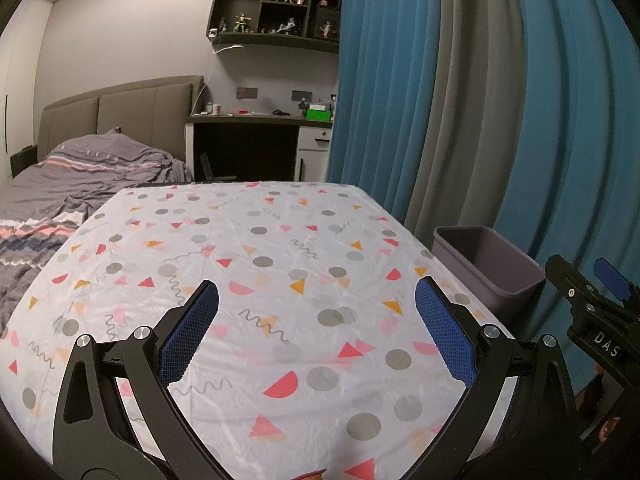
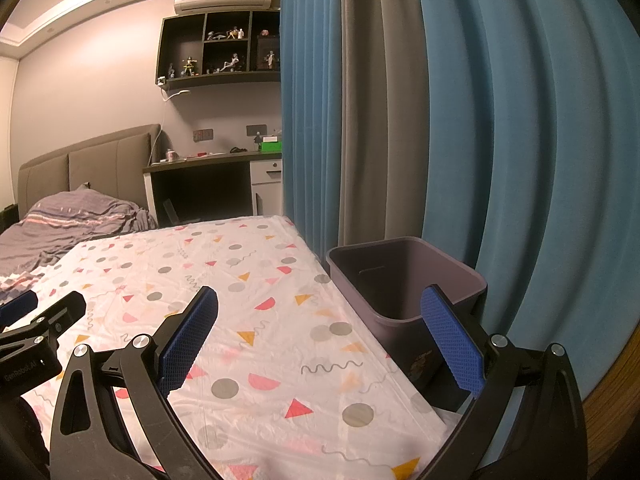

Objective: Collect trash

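A grey-purple plastic bin [image 1: 496, 264] stands on the floor against the right edge of the table [image 1: 280, 236]; what lies in it is hidden. My left gripper [image 1: 318, 285] hovers open over the patterned cloth, nothing between its blue pads [image 1: 188, 332]. A small orange-red scrap [image 1: 312, 475] peeks in at the bottom edge, under the gripper. In the right wrist view my right gripper [image 2: 319, 293] is open over the table's right side, its right finger in front of the bin [image 2: 400, 276]. Each gripper shows at the other view's edge: the right gripper [image 1: 582, 271] and the left gripper [image 2: 48, 307].
The cloth on the table [image 2: 240, 280] has triangles, dots and squiggles printed on it. Blue and grey curtains [image 1: 480, 100] hang close behind the bin. A bed with grey bedding [image 1: 80, 184] lies left of the table, with a desk [image 1: 260, 120] and wall shelves [image 1: 276, 8] beyond.
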Motion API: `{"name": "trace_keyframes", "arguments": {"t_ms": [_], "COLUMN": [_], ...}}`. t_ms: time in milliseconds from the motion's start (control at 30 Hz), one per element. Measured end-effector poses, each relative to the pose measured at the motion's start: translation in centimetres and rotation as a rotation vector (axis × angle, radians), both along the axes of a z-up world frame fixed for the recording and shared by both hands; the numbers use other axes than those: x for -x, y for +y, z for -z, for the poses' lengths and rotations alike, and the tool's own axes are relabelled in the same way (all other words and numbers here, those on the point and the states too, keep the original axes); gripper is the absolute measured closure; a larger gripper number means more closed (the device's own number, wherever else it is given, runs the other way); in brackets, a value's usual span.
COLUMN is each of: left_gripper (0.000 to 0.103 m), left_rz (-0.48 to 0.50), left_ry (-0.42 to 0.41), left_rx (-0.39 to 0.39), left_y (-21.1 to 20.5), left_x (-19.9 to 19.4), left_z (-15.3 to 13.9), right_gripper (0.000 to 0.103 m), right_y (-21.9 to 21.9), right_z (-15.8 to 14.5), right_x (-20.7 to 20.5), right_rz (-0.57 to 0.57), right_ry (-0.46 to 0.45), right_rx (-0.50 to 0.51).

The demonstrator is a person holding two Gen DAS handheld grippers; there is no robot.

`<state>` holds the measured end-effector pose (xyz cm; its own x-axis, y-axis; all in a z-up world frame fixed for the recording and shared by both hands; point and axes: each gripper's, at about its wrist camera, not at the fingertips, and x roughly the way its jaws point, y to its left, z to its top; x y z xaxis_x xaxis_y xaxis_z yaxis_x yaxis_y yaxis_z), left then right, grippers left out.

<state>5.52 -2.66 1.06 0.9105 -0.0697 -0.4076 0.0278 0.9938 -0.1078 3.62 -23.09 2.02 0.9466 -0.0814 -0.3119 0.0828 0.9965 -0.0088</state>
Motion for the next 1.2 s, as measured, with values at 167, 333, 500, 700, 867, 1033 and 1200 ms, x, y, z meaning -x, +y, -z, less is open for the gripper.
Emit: {"name": "trace_keyframes", "arguments": {"t_ms": [167,333,500,700,867,1033,1200], "left_gripper": [0.006,0.006,0.006,0.006,0.006,0.006,0.006], "left_rz": [0.001,0.001,0.0,0.001,0.001,0.002,0.01], "left_ry": [-0.001,0.0,0.0,-0.001,-0.001,-0.002,-0.016], "left_rx": [0.001,0.001,0.0,0.002,0.001,0.0,-0.006], "left_y": [-0.1,-0.1,-0.1,-0.2,-0.3,-0.2,-1.1], "left_x": [0.0,0.0,0.0,0.0,0.0,0.0,0.2], "left_z": [0.0,0.0,0.0,0.0,0.0,0.0,0.2], "right_gripper": [0.006,0.006,0.006,0.006,0.006,0.006,0.006], "right_y": [-0.1,0.0,-0.1,-0.2,-0.2,-0.3,-0.4], "right_z": [0.0,0.0,0.0,0.0,0.0,0.0,0.0], "right_x": [0.0,0.0,0.0,0.0,0.0,0.0,0.0], "right_rz": [-0.001,-0.001,-0.001,-0.002,-0.002,-0.001,-0.002], "right_ry": [0.0,0.0,0.001,0.001,0.001,0.001,0.002], "right_rx": [0.0,-0.001,0.0,-0.002,-0.001,-0.002,-0.002]}}
